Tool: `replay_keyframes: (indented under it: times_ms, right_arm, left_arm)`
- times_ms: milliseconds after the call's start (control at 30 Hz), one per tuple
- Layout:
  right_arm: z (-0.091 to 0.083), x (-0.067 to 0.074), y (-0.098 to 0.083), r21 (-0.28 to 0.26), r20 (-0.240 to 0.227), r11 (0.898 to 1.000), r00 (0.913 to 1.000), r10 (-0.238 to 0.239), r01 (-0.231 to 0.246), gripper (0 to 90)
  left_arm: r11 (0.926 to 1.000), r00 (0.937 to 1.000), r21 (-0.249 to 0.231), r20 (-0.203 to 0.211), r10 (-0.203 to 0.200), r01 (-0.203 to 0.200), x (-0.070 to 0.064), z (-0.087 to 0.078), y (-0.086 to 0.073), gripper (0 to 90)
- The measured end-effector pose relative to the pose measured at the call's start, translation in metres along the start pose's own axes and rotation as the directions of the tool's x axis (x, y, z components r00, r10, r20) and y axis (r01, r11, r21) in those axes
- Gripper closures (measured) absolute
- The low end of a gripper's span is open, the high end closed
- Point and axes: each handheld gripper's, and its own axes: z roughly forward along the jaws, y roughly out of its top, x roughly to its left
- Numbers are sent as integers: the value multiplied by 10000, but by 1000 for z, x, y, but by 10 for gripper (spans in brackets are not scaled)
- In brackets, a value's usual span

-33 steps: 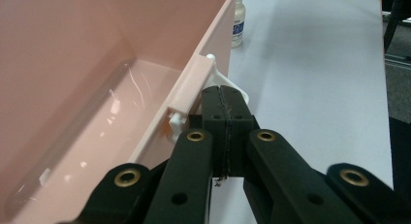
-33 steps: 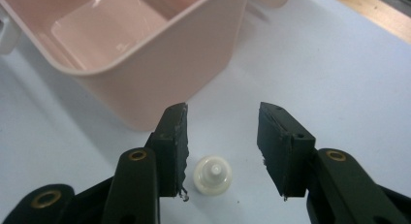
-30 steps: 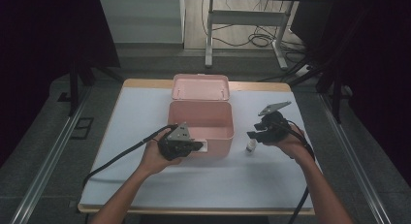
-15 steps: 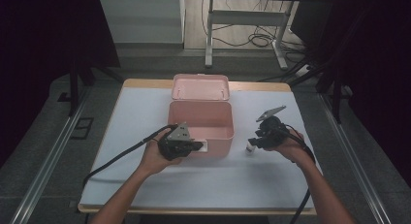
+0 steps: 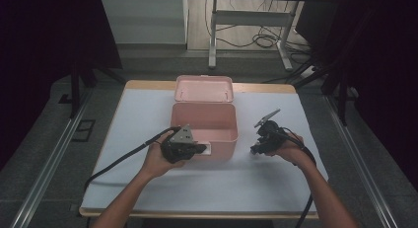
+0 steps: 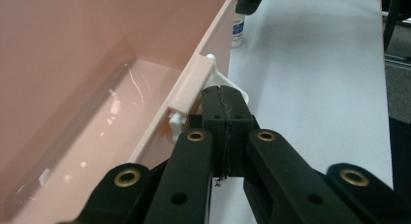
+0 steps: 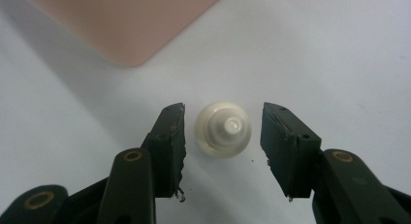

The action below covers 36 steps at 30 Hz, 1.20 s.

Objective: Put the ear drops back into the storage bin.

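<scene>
High view: a person worked at a table covered with a white sheet [image 5: 207, 183], where an open pink plastic box [image 5: 204, 128] stood with its lid [image 5: 204, 89] tipped back. The left gripper [image 5: 197, 150] sat at the box's near wall, its jaws pressed flat together against the pale front latch [image 6: 220, 83], seemingly steadying the box rather than carrying anything. The right gripper [image 5: 255, 150] pointed down at the sheet just to the right of the box.

In the right gripper view, a small white bottle with a nozzle cap [image 7: 223, 129] stood upright on the sheet, seen from above, squarely in the gap between the two black pads [image 7: 170, 136]. The jaws stood fairly wide and had just been opening a little further; neither pad touched the bottle, which was near the box's rounded corner [image 7: 127, 52] but apart from it. The left gripper view caught the same bottle [image 6: 237, 32] beyond the box wall, its label blue-printed and too small to read.

By the look of it, the step in hand was the approach for a pick, with the bottle likely bound for the empty box. The next move called for lowering the pads alongside the bottle's body, keeping it centred, then closing gently enough not to tip or squeeze it.
</scene>
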Motion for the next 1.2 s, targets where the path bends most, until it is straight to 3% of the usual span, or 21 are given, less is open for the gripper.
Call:
replay_keyframes:
  times_ms: [233, 400, 733, 933, 1200]
  right_arm:
    - [14, -2, 2, 419, -69, 9991, 10000, 36, -33, 518]
    - [23, -1, 2, 777, -78, 9970, 10000, 21, -14, 568]
    - [24, -1, 3, 1050, -37, 9945, 10000, 46, -42, 599]
    - [11, -3, 7, 763, -62, 9971, 10000, 40, -35, 601]
    - [-34, -5, 25, -141, 46, 9999, 10000, -29, 30, 601]
  left_arm:
    - [10000, 10000, -11, 6, -28, 28, 0, 0, 0, 900]
    - [10000, 10000, -39, 10, -39, 39, 0, 0, -1, 900]
    - [9999, 10000, -81, 22, -59, 59, 0, 0, -1, 900]
    - [10000, 10000, -69, 22, -21, 21, 0, 0, -1, 900]
    - [10000, 10000, -64, 12, -39, 39, 0, 0, -1, 900]
